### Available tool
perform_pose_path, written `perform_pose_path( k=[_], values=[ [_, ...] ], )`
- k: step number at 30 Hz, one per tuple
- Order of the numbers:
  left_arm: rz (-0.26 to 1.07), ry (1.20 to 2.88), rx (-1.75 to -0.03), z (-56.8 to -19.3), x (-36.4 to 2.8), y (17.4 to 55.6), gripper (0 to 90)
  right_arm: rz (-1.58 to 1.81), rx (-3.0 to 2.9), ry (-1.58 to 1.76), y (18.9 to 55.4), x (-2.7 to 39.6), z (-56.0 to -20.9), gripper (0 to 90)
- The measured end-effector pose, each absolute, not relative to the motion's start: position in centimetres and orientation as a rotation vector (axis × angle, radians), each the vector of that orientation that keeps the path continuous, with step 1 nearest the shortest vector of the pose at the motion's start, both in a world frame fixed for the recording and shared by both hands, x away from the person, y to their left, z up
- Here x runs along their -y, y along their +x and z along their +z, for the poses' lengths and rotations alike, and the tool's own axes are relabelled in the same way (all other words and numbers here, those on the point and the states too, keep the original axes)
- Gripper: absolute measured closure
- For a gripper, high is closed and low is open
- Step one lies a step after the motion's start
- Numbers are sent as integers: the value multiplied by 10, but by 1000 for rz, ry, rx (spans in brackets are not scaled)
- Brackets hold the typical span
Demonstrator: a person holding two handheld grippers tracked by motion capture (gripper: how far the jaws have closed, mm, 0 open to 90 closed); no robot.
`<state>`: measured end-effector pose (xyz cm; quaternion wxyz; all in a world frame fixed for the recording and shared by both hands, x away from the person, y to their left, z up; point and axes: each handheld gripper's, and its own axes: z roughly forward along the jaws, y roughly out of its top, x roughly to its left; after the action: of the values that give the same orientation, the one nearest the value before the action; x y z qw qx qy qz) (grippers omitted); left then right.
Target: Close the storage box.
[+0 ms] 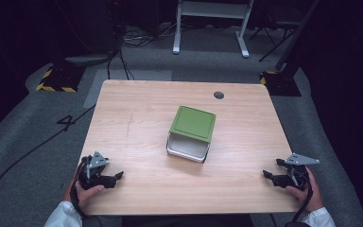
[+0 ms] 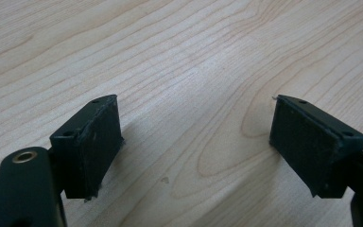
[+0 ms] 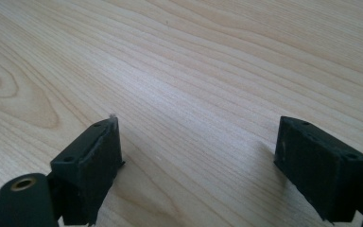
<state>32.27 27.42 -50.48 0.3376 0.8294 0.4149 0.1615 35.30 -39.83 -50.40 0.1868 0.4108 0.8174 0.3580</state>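
Green-lidded white box (image 1: 191,134) sits mid-table (image 1: 137,127), lid tilted w/ the near side gapped. Left gripper (image 1: 115,178) rests at the near-left edge, right gripper (image 1: 270,170) at near-right; both well apart from box. The 2 grippers' jaws spread wide over bare wood, nothing between.

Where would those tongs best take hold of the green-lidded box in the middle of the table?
Probably across the green lid, from above, pinching two opposite edges. The box seems tipped toward the person, its white opening showing below the lid, so the flat lid edges are the most exposed; the open tongs look wide enough, though that's uncertain.
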Motion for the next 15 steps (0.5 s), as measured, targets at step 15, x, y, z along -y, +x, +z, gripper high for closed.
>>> perform_pose_path(
  k=[15],
  values=[
    [420, 2162, -1082, -505, -275, 322, 176, 1008, -2300, 1159, 353, 398, -504, 155]
  ],
)
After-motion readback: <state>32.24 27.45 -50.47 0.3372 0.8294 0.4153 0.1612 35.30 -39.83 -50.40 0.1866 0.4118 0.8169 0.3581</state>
